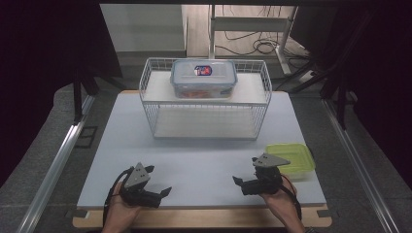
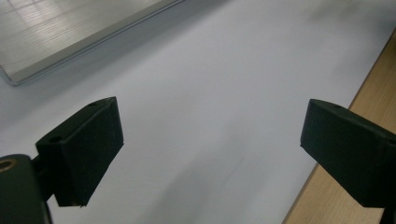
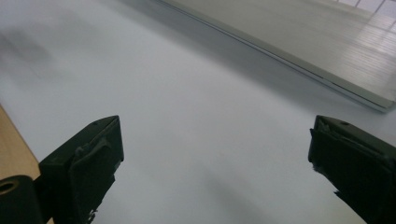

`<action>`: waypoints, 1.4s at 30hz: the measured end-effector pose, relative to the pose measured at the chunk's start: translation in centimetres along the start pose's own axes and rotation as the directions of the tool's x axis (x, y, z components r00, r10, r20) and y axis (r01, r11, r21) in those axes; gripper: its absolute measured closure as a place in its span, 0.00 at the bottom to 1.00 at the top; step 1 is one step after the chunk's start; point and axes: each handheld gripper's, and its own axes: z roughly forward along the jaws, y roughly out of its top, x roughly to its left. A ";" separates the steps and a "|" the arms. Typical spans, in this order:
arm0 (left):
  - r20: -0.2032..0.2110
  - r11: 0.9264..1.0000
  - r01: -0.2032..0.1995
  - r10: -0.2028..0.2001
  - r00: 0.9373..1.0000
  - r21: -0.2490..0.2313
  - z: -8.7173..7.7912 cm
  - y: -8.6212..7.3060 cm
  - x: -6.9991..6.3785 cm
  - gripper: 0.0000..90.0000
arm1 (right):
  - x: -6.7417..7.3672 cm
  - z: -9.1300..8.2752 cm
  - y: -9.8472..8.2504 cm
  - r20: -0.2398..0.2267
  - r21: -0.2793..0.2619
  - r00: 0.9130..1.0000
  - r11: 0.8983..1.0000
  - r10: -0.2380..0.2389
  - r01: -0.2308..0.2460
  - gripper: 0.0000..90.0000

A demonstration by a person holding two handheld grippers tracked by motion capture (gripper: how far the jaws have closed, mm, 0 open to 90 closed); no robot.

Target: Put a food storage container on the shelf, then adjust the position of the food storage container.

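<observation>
- The white tabletop (image 1: 204, 145) carries everything, with bare space at its near edge where both hands rest
- A white wire rack (image 1: 205, 99) stands at the far middle, well apart from both claws
- A clear lidded container (image 1: 204, 77) sits on the rack's upper shelf; pulled carelessly, it could catch the wire rim and tip the rack
- A green lidded container (image 1: 291, 159) lies just beside the right claw (image 1: 240, 183); a sideways swing could knock it off the tabletop's edge
- The right claw is released, jaws wide, holding nothing
- The left claw (image 1: 159, 180) is likewise spread and empty
</observation>
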 end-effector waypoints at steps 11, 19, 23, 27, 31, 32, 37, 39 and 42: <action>0.015 1.000 0.031 -0.031 0.999 0.001 0.1 -0.2 0.4 0.07 | -1.5 -0.6 0.3 0.040 0.046 0.994 0.994 0.097 -0.099 0.03; 0.019 0.999 0.032 -0.032 0.999 0.010 0.3 -0.3 0.5 0.07 | -4.5 -2.1 -0.1 0.086 0.060 0.980 0.981 0.177 -0.182 0.15; 0.021 0.999 0.032 -0.032 0.999 0.012 0.4 -0.3 0.5 0.07 | -5.9 -3.3 -0.3 0.152 0.032 0.974 0.984 0.168 -0.175 0.31; 0.023 0.999 0.031 -0.031 0.999 0.014 0.4 -0.3 0.4 0.07 | -7.2 -4.2 -0.7 0.211 0.032 0.963 0.984 0.166 -0.177 0.44; 0.024 0.999 0.031 -0.031 0.999 0.017 0.4 -0.3 0.5 0.07 | -8.6 -5.0 -1.2 0.242 0.037 0.954 0.980 0.180 -0.194 0.56; 0.024 0.999 0.031 -0.031 0.999 0.018 0.5 -0.3 0.5 0.07 | -9.0 -5.2 -1.4 0.250 0.040 0.951 0.979 0.185 -0.201 0.59; 0.025 0.999 0.033 -0.033 0.999 0.018 0.5 -0.4 0.5 0.07 | -10.4 -6.0 -2.1 0.283 0.044 0.938 0.974 0.200 -0.221 0.73; 0.027 0.999 0.035 -0.035 0.999 0.020 0.5 -0.4 0.5 0.07 | -11.0 -6.4 -2.3 0.307 0.033 0.928 0.972 0.213 -0.234 0.79; 0.030 0.999 0.038 -0.039 0.999 0.023 0.6 -0.4 0.6 0.07 | -11.8 -6.9 -2.7 0.345 0.024 0.911 0.968 0.225 -0.248 0.87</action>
